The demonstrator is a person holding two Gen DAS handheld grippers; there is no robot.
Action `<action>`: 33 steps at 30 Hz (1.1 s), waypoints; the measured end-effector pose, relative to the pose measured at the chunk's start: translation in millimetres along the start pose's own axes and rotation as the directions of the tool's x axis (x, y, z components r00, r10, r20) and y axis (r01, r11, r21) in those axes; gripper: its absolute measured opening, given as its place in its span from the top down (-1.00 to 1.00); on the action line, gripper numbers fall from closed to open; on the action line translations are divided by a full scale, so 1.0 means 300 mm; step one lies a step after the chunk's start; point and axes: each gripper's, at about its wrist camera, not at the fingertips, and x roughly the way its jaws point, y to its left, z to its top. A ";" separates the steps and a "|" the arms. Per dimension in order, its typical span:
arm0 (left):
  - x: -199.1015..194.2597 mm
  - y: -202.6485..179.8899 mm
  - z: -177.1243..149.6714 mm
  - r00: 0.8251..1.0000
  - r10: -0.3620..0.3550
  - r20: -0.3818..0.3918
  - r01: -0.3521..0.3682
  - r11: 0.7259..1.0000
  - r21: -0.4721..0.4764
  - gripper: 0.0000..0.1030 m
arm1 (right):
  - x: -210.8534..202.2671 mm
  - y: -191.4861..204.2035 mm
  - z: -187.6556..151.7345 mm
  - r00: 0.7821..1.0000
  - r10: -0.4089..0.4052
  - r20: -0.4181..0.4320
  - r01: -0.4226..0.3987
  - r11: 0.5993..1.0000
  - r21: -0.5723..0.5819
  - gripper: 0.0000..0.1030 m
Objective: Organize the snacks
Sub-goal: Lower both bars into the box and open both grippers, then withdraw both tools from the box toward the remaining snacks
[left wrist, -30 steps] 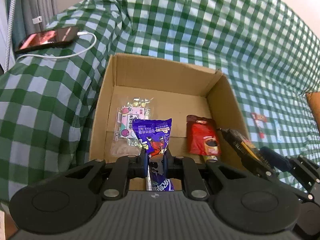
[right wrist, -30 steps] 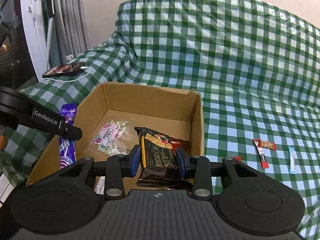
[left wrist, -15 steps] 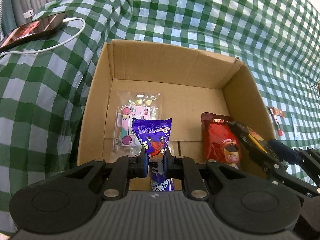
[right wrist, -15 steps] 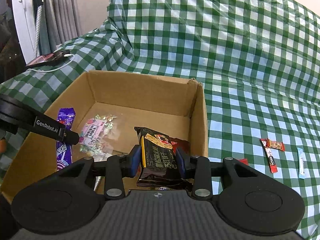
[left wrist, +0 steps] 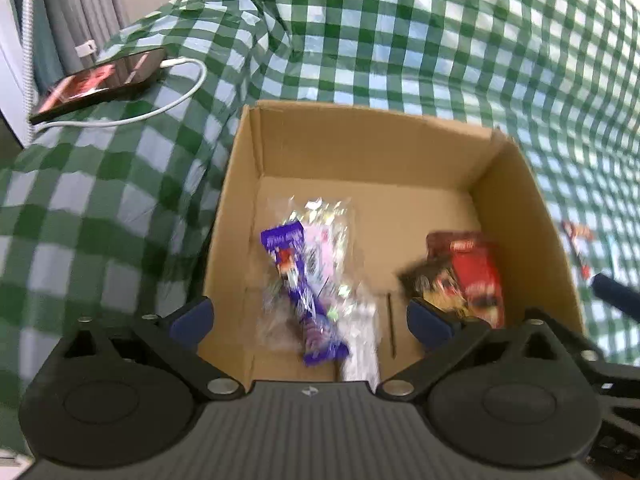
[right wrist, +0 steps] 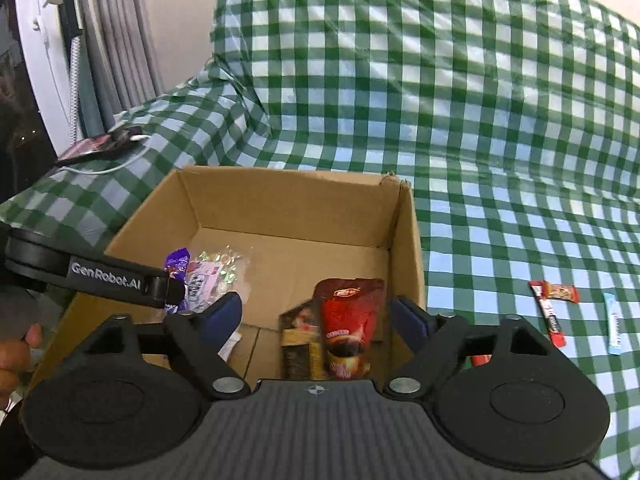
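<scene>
Both claws were opening over the cardboard box (left wrist: 362, 148): left claw (left wrist: 308, 318) freeing the purple packet (left wrist: 298, 292), right claw (right wrist: 316, 314) freeing the blurred, probably falling dark packet (right wrist: 298, 340) at lower centre.

Both wrist cameras look steeply down into the box (left wrist: 360, 152) from close above its near edge, facing 12 o'clock toward the checked cloth (right wrist: 440, 120). The left view sits nearer; the right stands off at its 3 o'clock. Both share box, phone (left wrist: 96, 84), cloth

A home: gingham-covered sofa (right wrist: 440, 100), grey curtains (right wrist: 116, 40), charging phone (left wrist: 100, 84).
</scene>
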 end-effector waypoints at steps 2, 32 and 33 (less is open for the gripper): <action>-0.041 -0.009 -0.046 1.000 0.010 -0.004 -0.010 1.000 0.029 -0.99 | -0.057 0.009 -0.014 1.000 0.002 -0.014 -0.002 1.000 -0.001 -0.74; -0.721 -0.108 -0.590 0.961 0.074 0.266 -0.087 0.995 0.038 -0.99 | -0.814 0.251 -0.336 0.977 -0.060 0.203 0.076 0.995 -0.072 -0.99; -0.731 -0.109 -0.593 0.959 0.076 0.274 -0.090 0.995 0.038 -0.99 | -0.823 0.255 -0.339 0.976 -0.061 0.209 0.078 0.994 -0.075 -0.99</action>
